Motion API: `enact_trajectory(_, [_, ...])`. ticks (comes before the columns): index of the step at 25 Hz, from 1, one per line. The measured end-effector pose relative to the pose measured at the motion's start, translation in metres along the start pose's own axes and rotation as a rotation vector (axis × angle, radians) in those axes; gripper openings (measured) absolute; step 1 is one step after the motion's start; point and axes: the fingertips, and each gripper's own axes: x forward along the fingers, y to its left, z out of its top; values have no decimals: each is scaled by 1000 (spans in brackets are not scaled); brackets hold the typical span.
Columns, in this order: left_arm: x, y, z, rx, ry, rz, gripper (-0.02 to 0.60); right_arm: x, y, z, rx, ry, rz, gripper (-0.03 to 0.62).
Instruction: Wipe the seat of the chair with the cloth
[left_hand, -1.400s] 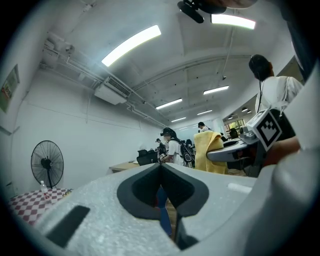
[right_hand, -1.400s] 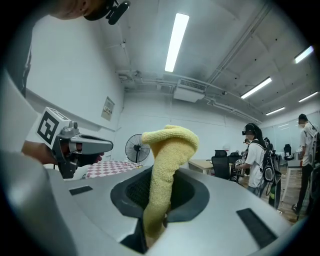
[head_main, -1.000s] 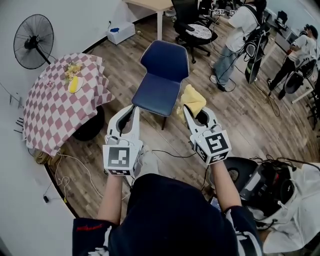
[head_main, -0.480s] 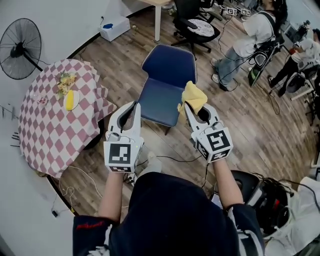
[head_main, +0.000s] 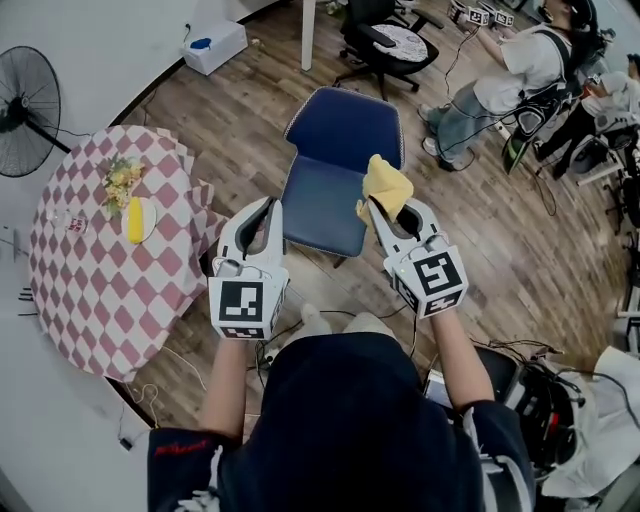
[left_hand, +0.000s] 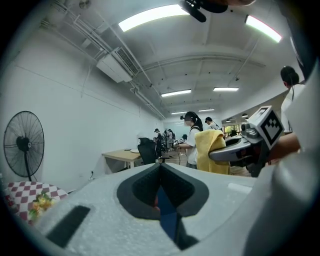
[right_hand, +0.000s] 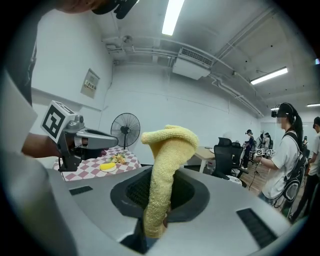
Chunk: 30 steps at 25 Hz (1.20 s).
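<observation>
The right gripper (head_main: 374, 207) pinches the yellow cloth (head_main: 386, 186) by the blue chair (head_main: 326, 200). The left gripper (head_main: 270, 207) is squeezed shut, empty. A checkered table (head_main: 85, 275) stands nearby.

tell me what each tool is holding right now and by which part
The right tool is shut on the yellow cloth, pinching one bunched end; the rest sticks out past the jaws. The left tool is shut and holds nothing.

Right gripper (right_hand: 164, 175): we record its jaws clamped on a yellow cloth (right_hand: 169, 145), which stands upright and folds over at the top. Left gripper (right_hand: 111, 136): at left, seen side-on. Behind: standing fan (right_hand: 125, 129); checked table (right_hand: 82, 173) bearing a yellow item, perhaps a banana (right_hand: 106, 166); office chair (right_hand: 223, 157); person (right_hand: 286, 160) at right.
</observation>
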Motion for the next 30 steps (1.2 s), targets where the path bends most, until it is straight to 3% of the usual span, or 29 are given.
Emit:
enact_trajectory(14, [62, 38, -33, -31, 69, 4, 14, 73, -31, -16, 28, 41, 23, 49])
enact_trajectory(17, [80, 37, -31, -78, 60, -10, 14, 88, -43, -15, 43, 31, 42, 49])
enact_trajectory(21, [115, 34, -34, -76, 77, -25, 14, 108, -64, -23, 46, 38, 69, 49])
enact_trajectory(30, [191, 10, -65, -134, 156, -27, 14, 149, -117, -74, 88, 137, 168, 49])
